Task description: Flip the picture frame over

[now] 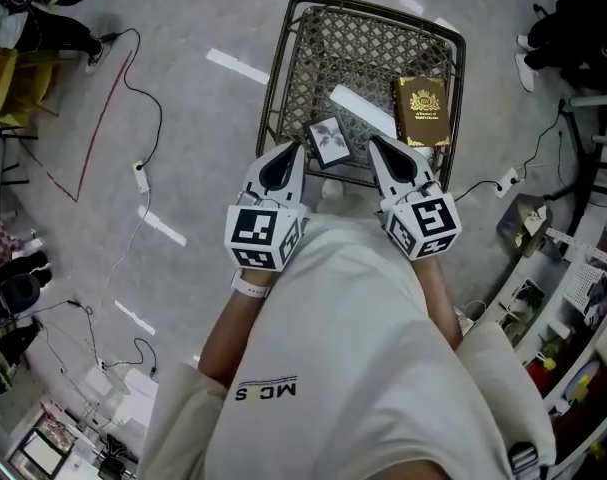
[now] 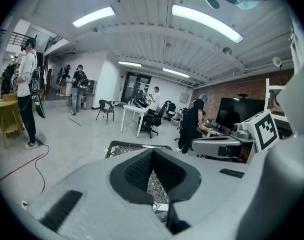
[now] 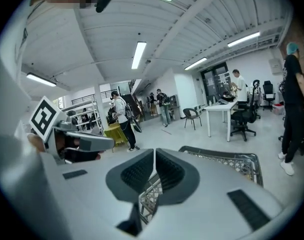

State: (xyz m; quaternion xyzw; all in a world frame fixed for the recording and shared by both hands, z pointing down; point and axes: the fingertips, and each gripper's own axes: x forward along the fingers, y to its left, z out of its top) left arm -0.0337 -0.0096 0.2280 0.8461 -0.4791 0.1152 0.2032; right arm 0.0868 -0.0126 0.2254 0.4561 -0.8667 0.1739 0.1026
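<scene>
A small picture frame [image 1: 328, 140] with a grey-white image facing up lies at the near edge of a wire-mesh table [image 1: 313, 43]. My left gripper [image 1: 294, 150] hangs just left of the frame and my right gripper [image 1: 376, 142] just right of it, both above the near rim. In the left gripper view the jaws [image 2: 153, 151] are pressed together with nothing between them. The right gripper view shows the same for its own jaws [image 3: 155, 151], with the mesh table [image 3: 232, 160] beyond.
A brown book with a gold emblem [image 1: 422, 110] lies at the table's right side, a white strip [image 1: 361, 108] beside it. Cables [image 1: 143, 173] run over the grey floor on the left. Shelving [image 1: 568, 298] stands at the right. People and desks [image 2: 141, 114] stand far off.
</scene>
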